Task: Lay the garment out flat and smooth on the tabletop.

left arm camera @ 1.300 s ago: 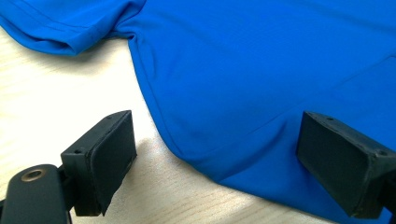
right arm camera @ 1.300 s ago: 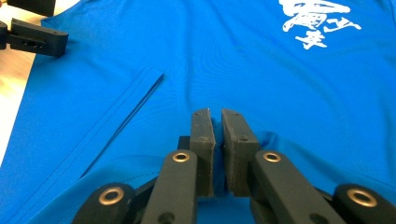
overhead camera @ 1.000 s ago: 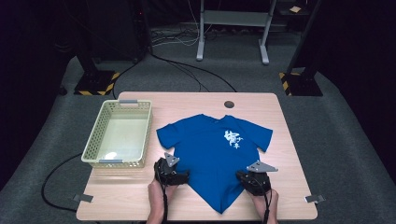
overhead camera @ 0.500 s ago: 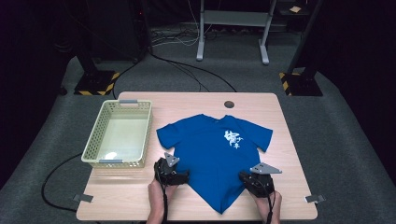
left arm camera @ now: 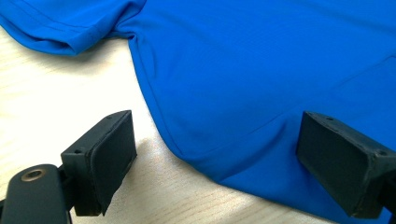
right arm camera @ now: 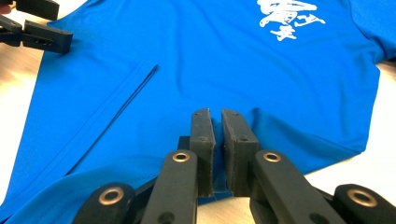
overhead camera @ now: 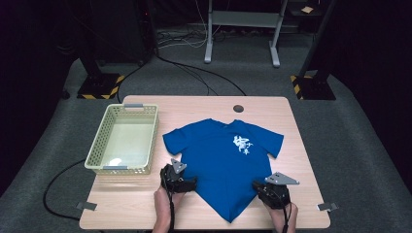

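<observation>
A blue T-shirt (overhead camera: 228,165) with a white print (overhead camera: 241,144) lies flat on the wooden table (overhead camera: 141,208), its lower hem folded into a point toward the near edge. My left gripper (overhead camera: 191,183) rests at the shirt's left side edge. In the left gripper view it (left arm camera: 219,135) stands open, with the shirt's edge (left arm camera: 243,70) lying loose between the jaws. My right gripper (overhead camera: 258,187) is at the shirt's right lower edge. In the right gripper view it (right arm camera: 218,121) is shut on a pinch of the blue cloth (right arm camera: 187,56).
A pale yellow-green mesh basket (overhead camera: 95,154) stands at the left of the table and holds nothing. A round cable hole (overhead camera: 238,108) sits near the far edge. Bare wood lies in front of the basket and right of the shirt. Dark stands and cables are on the floor beyond.
My right gripper has edged slightly to the right, still closed on the cloth. The left gripper and the basket have stayed put.
</observation>
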`<action>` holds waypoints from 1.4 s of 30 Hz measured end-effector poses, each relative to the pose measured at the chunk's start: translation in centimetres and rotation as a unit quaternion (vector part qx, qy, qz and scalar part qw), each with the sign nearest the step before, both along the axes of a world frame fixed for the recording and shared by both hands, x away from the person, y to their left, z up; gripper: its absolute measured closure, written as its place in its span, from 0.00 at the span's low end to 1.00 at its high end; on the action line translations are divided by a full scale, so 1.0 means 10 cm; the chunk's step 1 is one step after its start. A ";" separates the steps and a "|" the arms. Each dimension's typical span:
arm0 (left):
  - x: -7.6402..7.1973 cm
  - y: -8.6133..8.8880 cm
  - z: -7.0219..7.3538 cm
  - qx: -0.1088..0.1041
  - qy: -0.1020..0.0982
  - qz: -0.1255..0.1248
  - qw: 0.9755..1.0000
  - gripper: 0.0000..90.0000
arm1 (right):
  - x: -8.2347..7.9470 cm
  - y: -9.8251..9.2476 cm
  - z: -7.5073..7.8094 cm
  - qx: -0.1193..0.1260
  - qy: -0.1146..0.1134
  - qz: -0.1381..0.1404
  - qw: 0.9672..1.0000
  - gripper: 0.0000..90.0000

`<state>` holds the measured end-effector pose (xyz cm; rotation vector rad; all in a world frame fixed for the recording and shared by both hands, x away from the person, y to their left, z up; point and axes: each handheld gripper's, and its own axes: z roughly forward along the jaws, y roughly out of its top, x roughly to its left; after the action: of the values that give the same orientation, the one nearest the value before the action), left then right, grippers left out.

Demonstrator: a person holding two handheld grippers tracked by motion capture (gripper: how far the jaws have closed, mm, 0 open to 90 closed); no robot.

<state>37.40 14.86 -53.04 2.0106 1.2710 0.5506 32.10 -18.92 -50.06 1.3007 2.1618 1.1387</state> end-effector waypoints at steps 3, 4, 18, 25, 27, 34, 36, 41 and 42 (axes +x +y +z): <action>0.00 0.00 0.00 0.000 0.000 0.000 1.000 0.13 | -0.03 -0.01 0.00 0.001 0.001 -0.002 1.000 0.93; 0.00 0.00 0.00 0.000 0.000 0.000 1.000 0.13 | -0.04 -0.02 0.00 0.001 0.000 -0.002 1.000 0.93; 0.00 0.00 0.00 0.000 0.000 0.000 1.000 0.13 | -0.16 -0.13 -0.01 0.005 0.000 -0.013 1.000 0.93; 0.00 0.00 0.00 0.000 0.000 0.000 1.000 0.13 | -0.20 -0.17 -0.02 0.007 0.001 -0.017 1.000 0.93; 0.00 0.00 0.00 0.000 0.000 0.000 1.000 0.13 | -0.22 -0.18 -0.02 0.007 0.003 -0.018 1.000 0.93; 0.00 0.00 0.00 0.000 0.000 0.000 1.000 0.13 | -0.27 -0.24 -0.03 0.006 0.005 -0.025 1.000 0.93; 0.00 0.00 0.00 0.000 0.000 0.000 1.000 0.13 | -0.29 -0.26 -0.04 0.007 0.006 -0.028 1.000 0.92; 0.00 0.00 0.00 0.000 0.000 0.000 1.000 0.13 | -0.34 -0.29 -0.06 0.008 0.009 -0.031 0.999 0.92; 0.00 0.00 0.00 0.000 0.000 0.000 1.000 0.13 | -0.35 -0.29 -0.06 0.007 0.011 -0.032 0.999 0.92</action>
<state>37.40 14.86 -53.05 2.0102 1.2709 0.5509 28.60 -21.86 -50.62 1.3853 2.1146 1.1222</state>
